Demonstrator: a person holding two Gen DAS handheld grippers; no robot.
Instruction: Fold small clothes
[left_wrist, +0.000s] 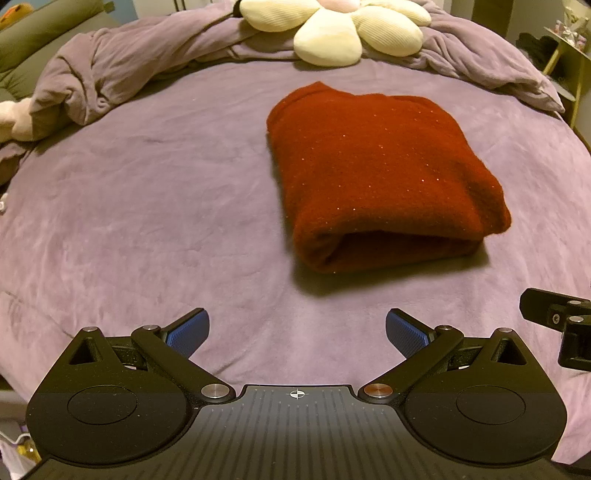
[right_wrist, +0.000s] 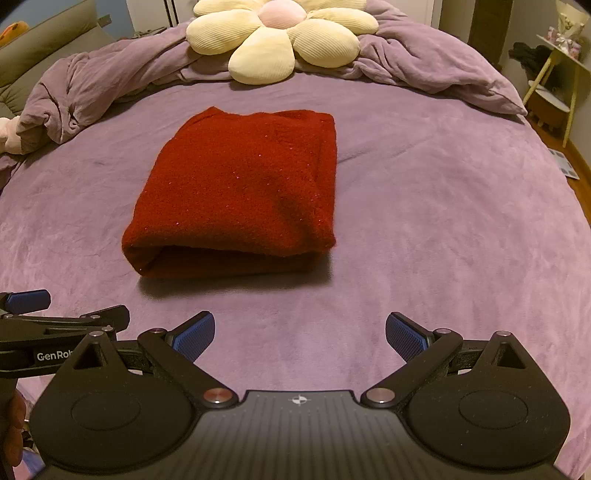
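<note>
A dark red knitted garment (left_wrist: 373, 170) lies folded into a thick rectangle on the purple bedspread (left_wrist: 147, 206); in the right wrist view it (right_wrist: 243, 188) sits ahead and slightly left. My left gripper (left_wrist: 297, 330) is open and empty, a short way in front of the garment's near folded edge, apart from it. My right gripper (right_wrist: 300, 334) is open and empty too, just short of the garment. The right gripper's side shows at the left wrist view's right edge (left_wrist: 561, 321). The left gripper shows at the right wrist view's left edge (right_wrist: 48, 325).
A cream flower-shaped cushion (right_wrist: 273, 37) lies at the head of the bed on a bunched purple duvet (right_wrist: 424, 62). A green pillow (left_wrist: 40, 40) is at the far left. A small side table (right_wrist: 557, 81) stands off the bed at the right.
</note>
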